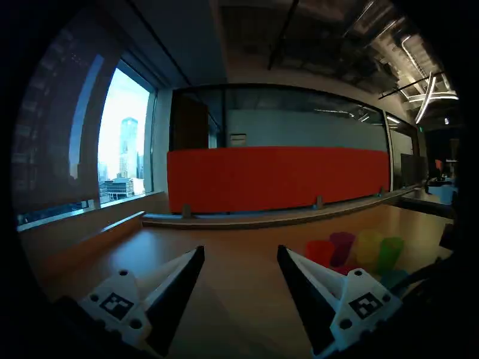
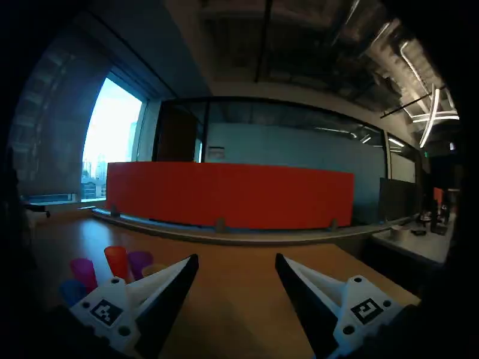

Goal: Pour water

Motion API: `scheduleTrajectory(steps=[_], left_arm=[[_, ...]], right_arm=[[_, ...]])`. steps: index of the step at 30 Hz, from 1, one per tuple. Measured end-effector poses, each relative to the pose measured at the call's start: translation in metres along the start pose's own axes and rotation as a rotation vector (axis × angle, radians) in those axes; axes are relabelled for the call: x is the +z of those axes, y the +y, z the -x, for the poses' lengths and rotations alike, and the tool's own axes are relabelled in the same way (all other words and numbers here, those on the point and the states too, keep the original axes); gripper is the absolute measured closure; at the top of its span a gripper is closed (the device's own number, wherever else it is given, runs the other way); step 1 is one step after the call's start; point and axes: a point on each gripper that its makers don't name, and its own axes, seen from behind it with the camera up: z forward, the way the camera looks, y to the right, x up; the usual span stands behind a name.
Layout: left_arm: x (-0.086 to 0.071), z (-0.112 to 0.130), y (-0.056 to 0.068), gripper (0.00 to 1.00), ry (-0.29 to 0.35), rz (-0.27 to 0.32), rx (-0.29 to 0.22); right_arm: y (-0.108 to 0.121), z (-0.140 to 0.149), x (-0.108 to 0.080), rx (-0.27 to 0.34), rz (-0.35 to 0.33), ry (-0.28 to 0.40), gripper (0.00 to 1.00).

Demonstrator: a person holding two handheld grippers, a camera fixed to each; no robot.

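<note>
Left gripper (image 1: 240, 248) parted and empty, right gripper (image 2: 236, 257) parted and empty, coloured cups (image 1: 342, 245) partly hidden behind one finger (image 1: 311, 287).

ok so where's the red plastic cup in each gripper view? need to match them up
Left gripper view: the red plastic cup is lower right, leftmost of the coloured cups on the wooden desk.
Right gripper view: it is lower left, between a magenta cup and a purple cup.
Shared landmark: the long red divider panel along the desk's far edge.
</note>
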Motion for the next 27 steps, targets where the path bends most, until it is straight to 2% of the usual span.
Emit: scheduleTrajectory(steps=[8,12,17,27], left_arm=[[0.009,-0.050,0.013,0.10,-0.006,0.053,-0.025],[0.016,-0.069,0.014,0.10,-0.029,0.075,-0.040],[0.022,-0.087,0.020,0.10,-0.060,0.116,-0.045],[0.025,-0.106,0.038,0.10,-0.056,0.242,-0.063]], right_arm=[[-0.006,-0.035,0.001,0.031,-0.044,-0.031,0.01],[-0.006,-0.054,0.003,0.053,-0.060,-0.036,0.01],[-0.004,-0.075,0.004,0.083,-0.079,-0.041,0.01],[-0.013,-0.084,0.006,0.127,-0.171,-0.049,0.01]])
